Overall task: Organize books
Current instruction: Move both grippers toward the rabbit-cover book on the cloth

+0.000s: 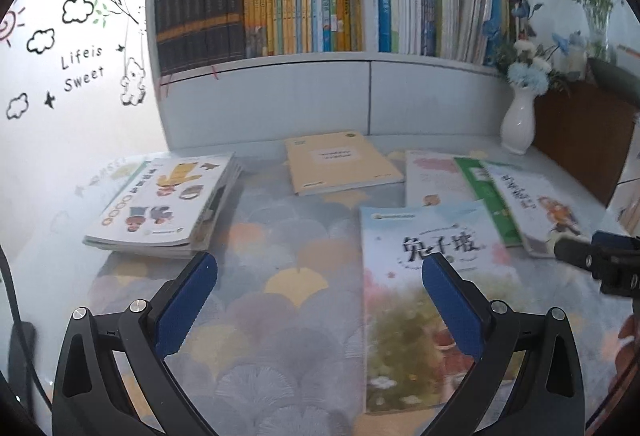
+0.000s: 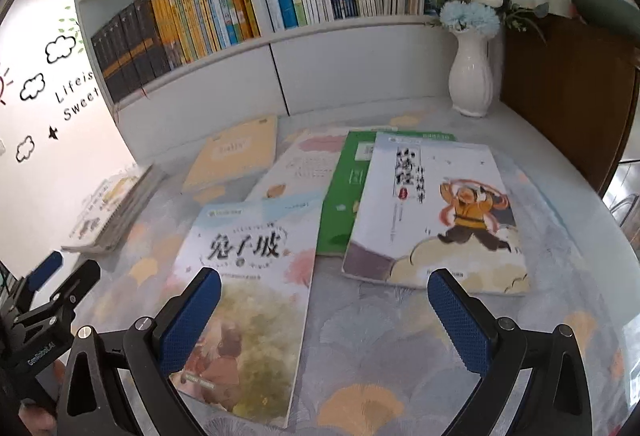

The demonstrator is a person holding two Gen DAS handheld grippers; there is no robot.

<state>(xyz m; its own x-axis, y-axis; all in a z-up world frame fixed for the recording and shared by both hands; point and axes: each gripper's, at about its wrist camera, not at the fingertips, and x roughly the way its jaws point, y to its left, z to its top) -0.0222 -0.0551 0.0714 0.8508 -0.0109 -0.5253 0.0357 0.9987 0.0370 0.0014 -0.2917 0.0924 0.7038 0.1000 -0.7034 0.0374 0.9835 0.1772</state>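
Note:
Several books lie on the patterned tabletop point(image 1: 288, 276). A pale blue book with black Chinese title point(image 1: 436, 300) lies front right; it also shows in the right wrist view point(image 2: 256, 296). A white book with an orange figure point(image 2: 440, 212) overlaps a green book point(image 2: 344, 196) and a pink-white book point(image 2: 304, 164). A yellow book point(image 1: 344, 164) lies at the back. A stack of books point(image 1: 164, 200) sits at the left. My left gripper point(image 1: 320, 268) is open and empty above the table. My right gripper point(image 2: 324, 284) is open and empty, between the pale blue book and the white book.
A white bookshelf point(image 1: 360, 52) full of upright books stands behind the table. A white vase with blue flowers point(image 2: 470, 76) stands at the back right beside a brown cabinet point(image 2: 568, 96). The right gripper shows at the right edge of the left wrist view point(image 1: 600, 256).

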